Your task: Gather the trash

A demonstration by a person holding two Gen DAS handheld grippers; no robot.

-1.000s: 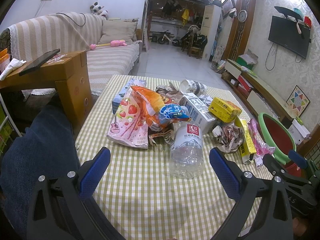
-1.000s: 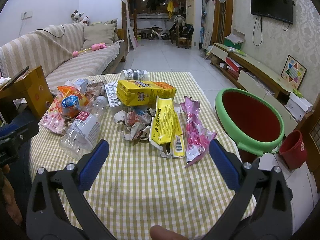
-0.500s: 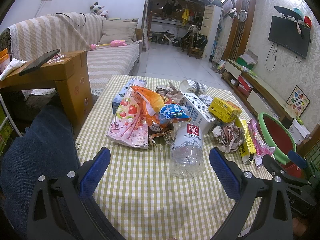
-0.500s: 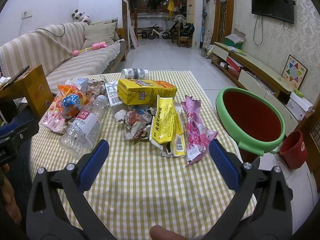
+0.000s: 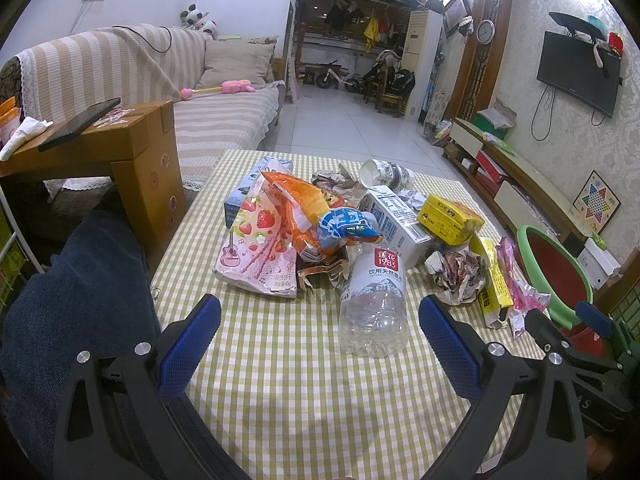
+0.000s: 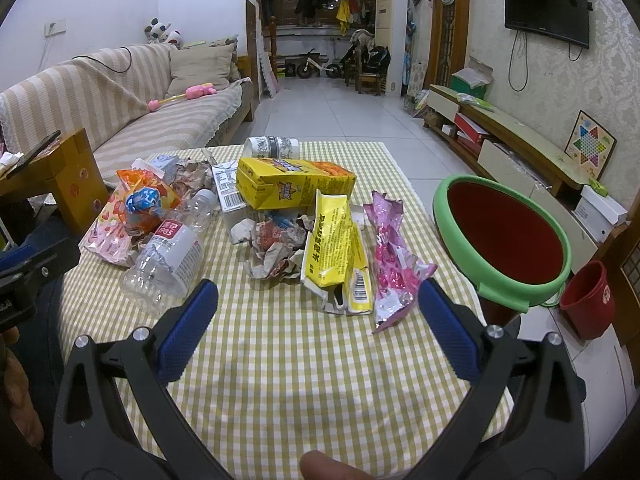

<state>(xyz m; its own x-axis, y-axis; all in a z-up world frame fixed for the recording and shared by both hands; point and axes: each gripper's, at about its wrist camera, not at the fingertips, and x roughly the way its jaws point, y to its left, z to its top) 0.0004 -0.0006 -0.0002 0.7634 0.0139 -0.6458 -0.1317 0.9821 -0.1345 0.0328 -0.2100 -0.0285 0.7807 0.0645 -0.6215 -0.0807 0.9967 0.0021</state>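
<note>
Risk: left gripper (image 5: 320,324) and right gripper (image 6: 318,308), both spread empty, could roll the clear plastic bottle (image 5: 373,304) off the checked table (image 5: 300,400).

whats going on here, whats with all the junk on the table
A person holds a two-finger gripper in each hand over a checked table piled with trash. Both the left gripper and right gripper are open and empty. A clear plastic bottle lies nearest the left one; a yellow wrapper and pink wrapper lie before the right. The green-rimmed bin beside the table looks empty.
</note>
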